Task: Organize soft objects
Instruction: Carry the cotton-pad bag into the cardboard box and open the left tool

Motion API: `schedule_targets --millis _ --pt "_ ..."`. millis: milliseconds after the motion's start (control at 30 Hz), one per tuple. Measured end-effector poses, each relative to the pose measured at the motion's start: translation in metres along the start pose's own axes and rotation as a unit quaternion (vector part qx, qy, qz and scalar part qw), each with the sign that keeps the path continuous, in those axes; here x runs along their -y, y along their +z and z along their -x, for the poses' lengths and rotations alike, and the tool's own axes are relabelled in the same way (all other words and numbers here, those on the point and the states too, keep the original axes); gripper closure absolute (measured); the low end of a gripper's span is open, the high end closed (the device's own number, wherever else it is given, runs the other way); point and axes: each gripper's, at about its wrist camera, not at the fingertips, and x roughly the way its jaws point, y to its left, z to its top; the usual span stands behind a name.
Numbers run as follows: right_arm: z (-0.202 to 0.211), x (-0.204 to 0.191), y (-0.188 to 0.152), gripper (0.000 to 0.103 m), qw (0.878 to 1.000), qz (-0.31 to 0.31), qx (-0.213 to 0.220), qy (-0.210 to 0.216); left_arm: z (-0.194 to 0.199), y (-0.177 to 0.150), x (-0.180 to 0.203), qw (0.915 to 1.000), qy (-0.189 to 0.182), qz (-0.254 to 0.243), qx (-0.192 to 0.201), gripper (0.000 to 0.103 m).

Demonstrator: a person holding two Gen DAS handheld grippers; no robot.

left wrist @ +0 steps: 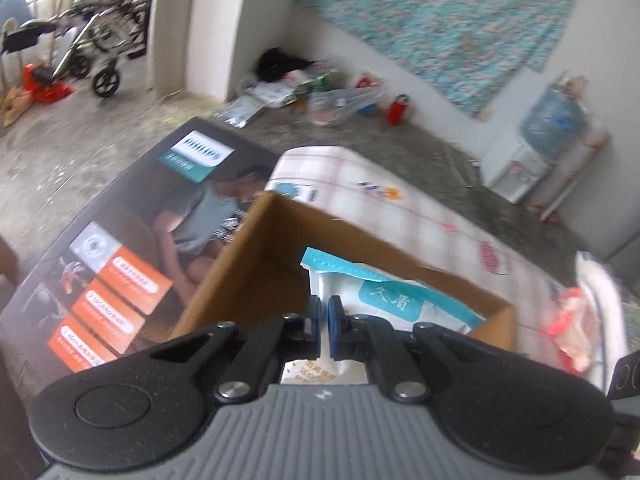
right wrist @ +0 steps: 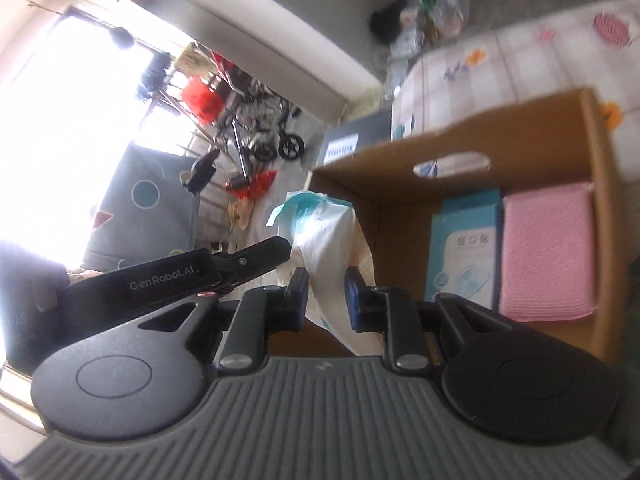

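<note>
Both the left gripper and right gripper have fingers clenched on the white tissue pack, carried over the cardboard box at twelve o'clock; lowering it inside likely comes next.

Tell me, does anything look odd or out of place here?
Nothing is spilled or broken. The white tissue pack is pinched by both the left gripper and right gripper above the cardboard box, its wrapper crumpled. The box holds a blue packet and pink cloths.
</note>
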Motion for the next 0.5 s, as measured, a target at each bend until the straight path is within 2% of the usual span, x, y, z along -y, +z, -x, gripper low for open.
schedule_targets --millis 67,133,167,233,300,400,500 --pt "-0.021 0.006 0.005 0.083 1.0 -0.014 -0.022 -0.002 -0.012 0.003 -0.006 0.9998 0.016 -0.007 0.005 0.096" --pt "-0.043 0.015 0.014 0.082 0.999 -0.031 -0.036 -0.003 -0.023 0.003 -0.01 0.9997 0.025 -0.008 0.003 0.078" --pt "-0.051 0.023 0.016 0.082 0.998 -0.033 -0.046 -0.008 -0.028 0.002 -0.01 0.9996 0.027 -0.006 0.003 0.077" --pt "-0.071 0.028 0.019 0.081 0.997 -0.014 -0.042 -0.065 -0.036 -0.001 -0.007 0.9995 0.031 -0.008 0.002 0.073" --pt "-0.084 0.029 0.019 0.08 0.994 0.013 -0.044 -0.103 -0.039 -0.003 -0.006 0.9996 0.027 -0.005 -0.001 0.071" --pt "-0.086 0.03 0.017 0.08 0.992 0.024 -0.038 -0.118 -0.033 -0.008 -0.004 0.9997 0.02 -0.012 0.005 0.063" --pt "-0.068 0.02 0.019 0.08 0.99 0.057 0.001 -0.129 -0.022 -0.008 -0.005 0.9996 0.015 -0.013 0.018 0.056"
